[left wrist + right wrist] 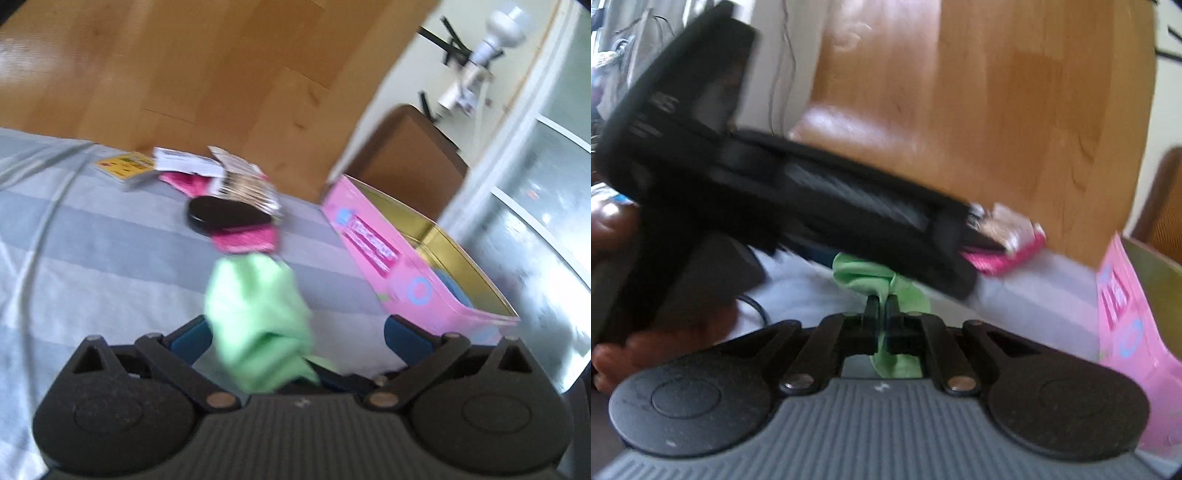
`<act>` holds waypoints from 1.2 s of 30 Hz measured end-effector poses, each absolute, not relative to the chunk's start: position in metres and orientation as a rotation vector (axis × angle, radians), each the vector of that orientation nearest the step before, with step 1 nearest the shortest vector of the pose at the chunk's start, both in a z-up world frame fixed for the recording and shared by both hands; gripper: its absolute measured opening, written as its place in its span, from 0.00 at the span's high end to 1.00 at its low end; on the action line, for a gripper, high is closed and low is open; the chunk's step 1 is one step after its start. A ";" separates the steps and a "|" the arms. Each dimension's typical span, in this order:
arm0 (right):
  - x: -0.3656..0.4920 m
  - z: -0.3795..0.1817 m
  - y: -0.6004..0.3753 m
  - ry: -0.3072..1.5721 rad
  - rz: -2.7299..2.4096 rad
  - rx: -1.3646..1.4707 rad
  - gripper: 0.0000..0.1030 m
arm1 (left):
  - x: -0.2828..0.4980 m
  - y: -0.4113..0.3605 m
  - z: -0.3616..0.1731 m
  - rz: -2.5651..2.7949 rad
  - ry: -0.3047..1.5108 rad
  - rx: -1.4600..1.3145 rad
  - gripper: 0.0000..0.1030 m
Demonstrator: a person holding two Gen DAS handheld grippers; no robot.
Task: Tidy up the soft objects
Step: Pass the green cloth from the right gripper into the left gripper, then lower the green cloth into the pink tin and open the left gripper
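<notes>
Clearly the light-green cloth [258, 317] is the thing in hand, and it is a limp, feather-light scrap of fabric that hangs and folds wherever it is not held. In the right wrist view the right hand-held gripper [882, 302] has its two fingers drawn together with the green cloth pinched between them, one bunch of it puffing out above the tips and a tail showing below. In the left wrist view the left hand-held gripper [295, 332] stands with its blue-padded fingers wide apart, the cloth dangling in the gap and touching neither pad as far as the blur allows; it grips nothing.

The cloth hangs above the striped grey-blue bedspread [92, 258], near a pink box [399, 273] with a gold inside that stands open to the right. Beyond lie a black oval case [225, 216], pink fabric pieces [245, 240] and some printed cards [188, 164].

Such fabric will not slip much but will sag and trail, so a pinch on a gathered fold holds better than one on a single edge. A loose tail may catch on the box rim.
</notes>
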State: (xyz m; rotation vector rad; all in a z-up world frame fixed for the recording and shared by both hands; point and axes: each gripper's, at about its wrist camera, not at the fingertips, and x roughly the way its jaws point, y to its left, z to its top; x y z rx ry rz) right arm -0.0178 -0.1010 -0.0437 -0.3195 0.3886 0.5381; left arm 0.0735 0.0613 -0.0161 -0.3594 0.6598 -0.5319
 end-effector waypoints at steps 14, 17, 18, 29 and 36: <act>-0.026 -0.038 -0.109 0.334 0.481 -0.284 0.94 | 0.070 0.051 -0.016 -0.663 0.658 -0.378 0.74; -0.033 -0.032 -0.122 0.288 0.448 -0.273 0.94 | 0.065 0.037 -0.005 -0.688 0.640 -0.369 0.74; -0.034 -0.029 -0.128 0.271 0.426 -0.267 0.93 | 0.065 0.031 -0.001 -0.701 0.630 -0.349 0.74; -0.012 0.003 -0.233 0.172 0.121 -0.146 0.93 | 0.098 -0.124 0.054 -0.836 0.591 -0.170 0.72; 0.021 -0.016 -0.269 0.310 -0.054 -0.080 0.42 | 0.131 -0.193 0.036 -0.695 0.671 -0.063 0.26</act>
